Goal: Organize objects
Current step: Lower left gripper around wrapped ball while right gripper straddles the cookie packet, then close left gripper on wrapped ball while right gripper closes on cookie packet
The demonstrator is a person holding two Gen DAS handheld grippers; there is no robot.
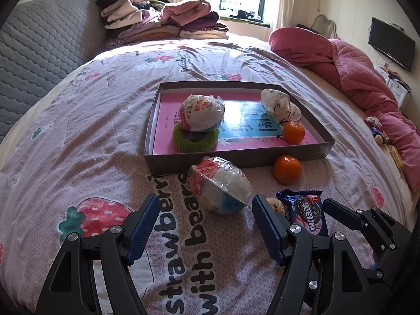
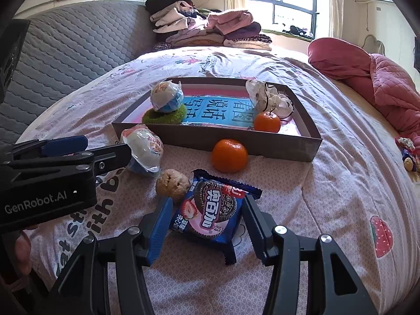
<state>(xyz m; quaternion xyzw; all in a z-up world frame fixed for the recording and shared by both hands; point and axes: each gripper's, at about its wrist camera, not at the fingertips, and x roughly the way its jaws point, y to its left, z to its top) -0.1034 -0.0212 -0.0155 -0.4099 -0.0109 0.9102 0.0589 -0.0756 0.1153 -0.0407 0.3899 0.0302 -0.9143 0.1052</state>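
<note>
**Both jaws open over the snacks on the bed**

I am working above a bed (image 1: 99, 120) covered in a pink strawberry-print sheet. At its far end sits a stack of folded clothes (image 1: 162, 23), and a pink quilt (image 1: 367, 78) is bunched along the right edge.

In the middle of the bed lies a shallow grey box (image 1: 236, 158) with a pink and blue printed sheet as its floor. Inside it, 1 plastic-wrapped ball (image 1: 203, 114) rests on a green fuzzy ring (image 1: 194, 144) at the left; a crumpled white bag (image 1: 279, 103) lies in the far right corner, with 1 orange (image 1: 293, 132) just in front of it.

Outside the box, near its front wall, is a 2nd orange (image 1: 287, 169). A 2nd wrapped ball (image 1: 221, 186) lies on the sheet to the left of that orange.

My left gripper (image 1: 204, 220) has its jaws spread wide and holds nothing; the 2nd wrapped ball sits just beyond the fingertips, in line with the gap. My right gripper (image 2: 207, 225) is also wide open, its jaws standing either side of a blue cookie packet (image 2: 212, 210) that lies flat on the sheet, not clamped. A small brown walnut (image 2: 172, 185) sits just beside the packet's far left corner.
</note>
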